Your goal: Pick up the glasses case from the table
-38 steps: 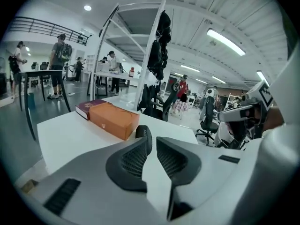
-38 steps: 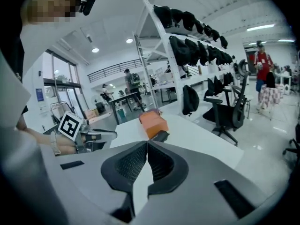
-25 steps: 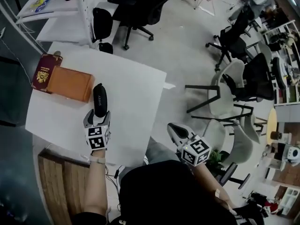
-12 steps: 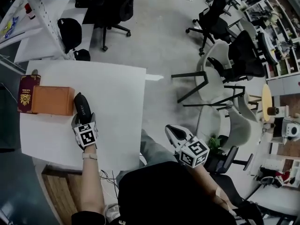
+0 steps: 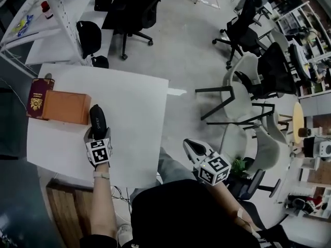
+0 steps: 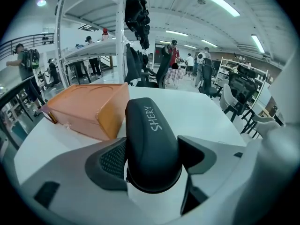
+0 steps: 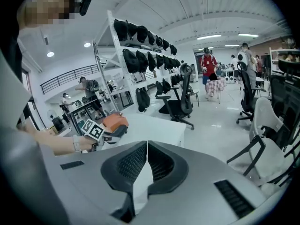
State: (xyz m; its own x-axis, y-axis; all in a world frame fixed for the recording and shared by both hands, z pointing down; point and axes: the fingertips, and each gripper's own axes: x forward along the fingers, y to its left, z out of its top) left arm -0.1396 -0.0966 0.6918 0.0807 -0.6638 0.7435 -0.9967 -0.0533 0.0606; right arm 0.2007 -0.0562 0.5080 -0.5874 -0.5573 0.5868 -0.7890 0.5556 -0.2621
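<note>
The black glasses case [image 5: 96,119] lies on the white table [image 5: 135,103], its near end between the jaws of my left gripper [image 5: 97,133]. In the left gripper view the case [image 6: 151,135], marked SHERY, fills the space between the wide-spread jaws of my left gripper [image 6: 152,150]. The left pad sits close against it and a strip of table shows on the right side. My right gripper [image 5: 191,145] hovers off the table's right edge above the floor. Seen in its own view, the right gripper [image 7: 147,150] has its tips together and holds nothing.
An orange box [image 5: 64,106] lies just left of the case, nearly touching it, with a dark red booklet [image 5: 37,96] beyond. Office chairs [image 5: 129,9] and white shelving [image 5: 49,14] ring the table. A wooden bench [image 5: 67,203] stands at the near edge.
My left gripper has sunk closer to the table, with more of the case now between its jaws. The right gripper has shifted only slightly. The head view has swung.
</note>
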